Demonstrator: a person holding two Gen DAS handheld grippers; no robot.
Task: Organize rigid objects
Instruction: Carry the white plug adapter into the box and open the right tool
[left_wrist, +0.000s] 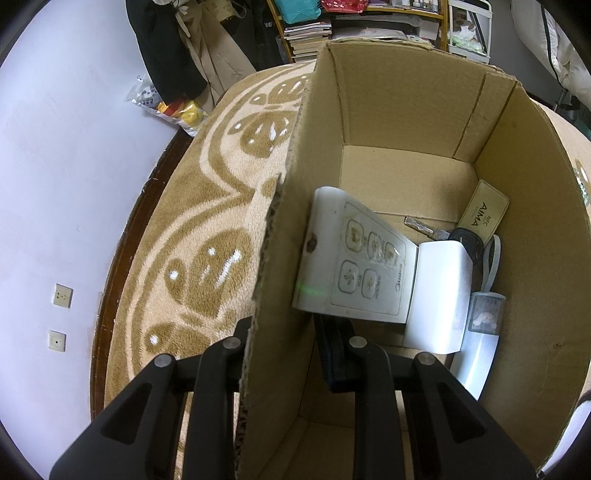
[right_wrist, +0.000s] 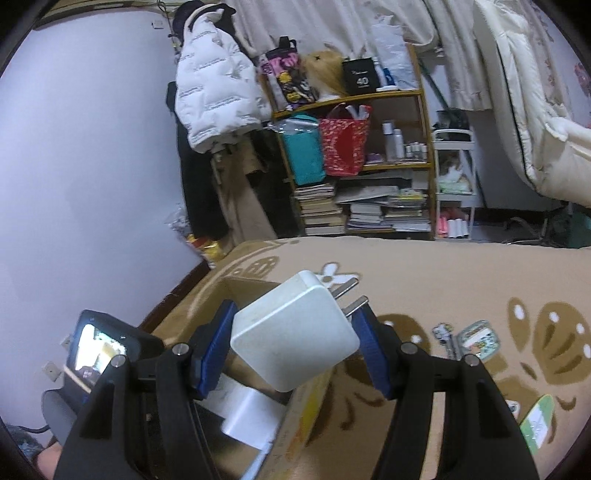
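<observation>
Two grippers share the job. The right gripper (right_wrist: 291, 332) has its blue pads clamped on a white charger (right_wrist: 295, 332), prongs pointing up and away, carried above the near rim of the box (right_wrist: 310, 398). The box opening lies below and to the left of the charger (a remote (left_wrist: 354, 266) and keys already sit inside). The left gripper (left_wrist: 284, 347) is pinched nearly closed on the box wall (left_wrist: 280, 295), steadying it; the drop looks like the right hand's.

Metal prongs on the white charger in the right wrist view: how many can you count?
2. Both stick out of the white charger at its upper right: upper prong, lower prong. None seems hidden.
</observation>
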